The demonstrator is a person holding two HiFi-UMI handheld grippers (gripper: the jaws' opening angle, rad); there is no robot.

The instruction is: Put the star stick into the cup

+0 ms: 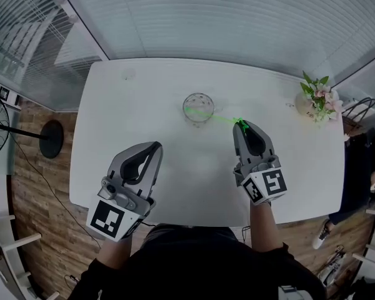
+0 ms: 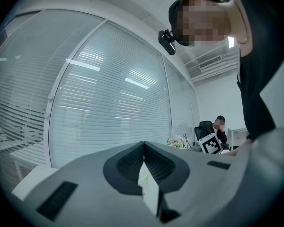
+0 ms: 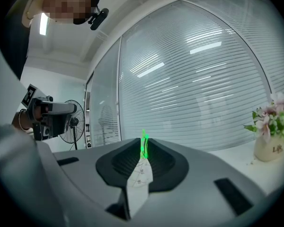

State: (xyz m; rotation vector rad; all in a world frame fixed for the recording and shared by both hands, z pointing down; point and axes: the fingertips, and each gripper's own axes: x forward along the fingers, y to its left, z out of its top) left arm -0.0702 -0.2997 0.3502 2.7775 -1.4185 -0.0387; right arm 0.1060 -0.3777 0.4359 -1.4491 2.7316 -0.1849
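A clear glass cup (image 1: 198, 108) stands upright in the middle of the white table (image 1: 144, 86). The thin green star stick (image 1: 219, 118) runs from inside the cup's rim out to my right gripper (image 1: 242, 126). That gripper's jaws stand close together with the stick's green end (image 3: 143, 141) pinched between the tips. My right gripper (image 3: 143, 146) points level toward the cup, just right of it. My left gripper (image 1: 155, 146) hovers over the table's near left part, jaws closed and nothing between them. In its own view the left gripper (image 2: 143, 148) shows its tips touching.
A small vase of pink flowers (image 1: 316, 100) sits at the table's far right corner. A standing fan (image 1: 6, 129) is on the wooden floor to the left. A seated person (image 1: 362, 167) is beyond the table's right edge. Blinds and glass walls lie behind the table.
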